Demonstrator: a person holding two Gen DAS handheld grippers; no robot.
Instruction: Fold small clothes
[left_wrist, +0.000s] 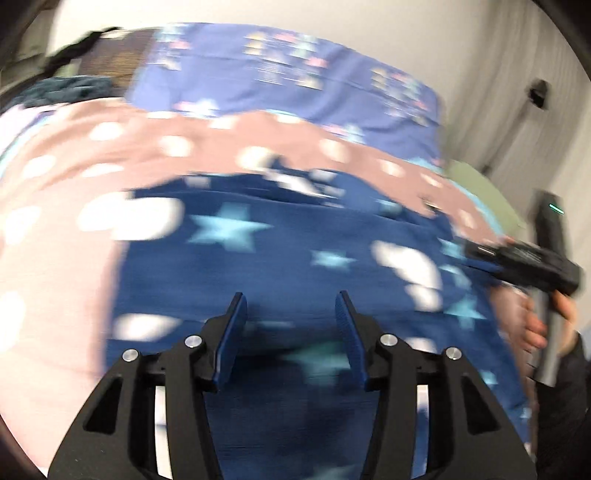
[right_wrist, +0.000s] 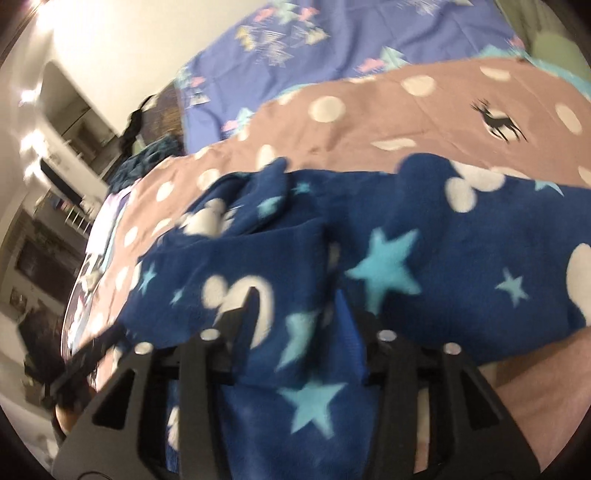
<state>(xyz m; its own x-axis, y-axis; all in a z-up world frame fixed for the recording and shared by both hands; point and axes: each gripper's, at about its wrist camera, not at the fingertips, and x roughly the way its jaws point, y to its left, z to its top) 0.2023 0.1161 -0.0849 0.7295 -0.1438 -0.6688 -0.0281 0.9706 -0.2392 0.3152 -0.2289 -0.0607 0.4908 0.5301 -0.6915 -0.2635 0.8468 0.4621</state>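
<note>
Two grippers over one navy fleece garment (left_wrist: 295, 251) with stars and white shapes, spread on the pink dotted bed cover (left_wrist: 55, 258) near the bed's near edge. Left gripper (left_wrist: 291, 317) spread apart, nothing between the pads, hovering just above the cloth's near middle; likely freed to reach for another edge. Right gripper (right_wrist: 299, 314) pinching a bunched fold of the same garment (right_wrist: 424, 258), fleece filling the gap between its fingers and draping down toward the camera; probably held so to carry that part across for a fold. Right gripper also seen far right in the left view, beside a hand (left_wrist: 532, 325). Purple patterned sheet (right_wrist: 332, 48) farther off. Fold judged under way, not finished.
</note>
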